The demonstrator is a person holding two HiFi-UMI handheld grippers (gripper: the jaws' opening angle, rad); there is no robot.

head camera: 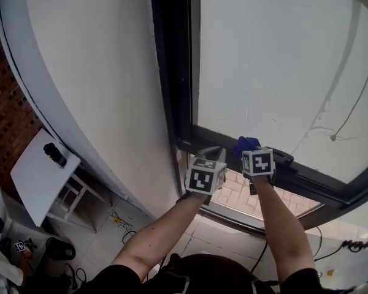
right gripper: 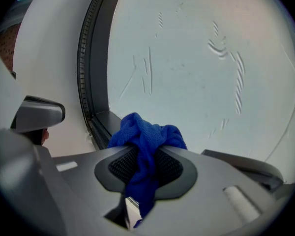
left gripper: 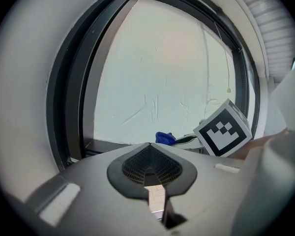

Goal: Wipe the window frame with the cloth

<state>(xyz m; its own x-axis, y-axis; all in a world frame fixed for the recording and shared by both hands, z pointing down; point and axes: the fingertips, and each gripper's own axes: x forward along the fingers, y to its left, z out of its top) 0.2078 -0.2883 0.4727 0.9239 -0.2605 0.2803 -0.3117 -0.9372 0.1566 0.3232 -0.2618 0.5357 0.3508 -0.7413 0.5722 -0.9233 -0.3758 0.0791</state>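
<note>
Window frame (head camera: 172, 72): dark, smooth metal profile with a pale, matt pane (head camera: 276, 60) showing faint scratch-like streaks. The bottom rail runs diagonally across the head view.

Cloth (right gripper: 145, 141): deep blue, soft looped weave, bunched into a rounded wad. It is clamped in the right gripper (right gripper: 146, 154). The two grey fingers (right gripper: 211, 191) are closed on it, so that the wad bulges above their tips and a tail hangs down through the ribbed black pads. In the head view the cloth sits at the bottom rail, near the pane's lower left corner. Contact with the rail cannot be confirmed.

Left gripper (left gripper: 148, 145): its fingers are closed together and hold nothing. Only a thin slit lower down shows pale tiling beyond. It is just beside the right gripper, on its left, below the rail. Each gripper carries a white cube with black square markers.

Surroundings: a white curved wall (head camera: 92, 72) lies left of the frame, with brickwork at the far left. Below are a tiled floor (head camera: 110, 237) and a white rectangular worktop (head camera: 34, 179) bearing a small dark object (head camera: 54, 154).
</note>
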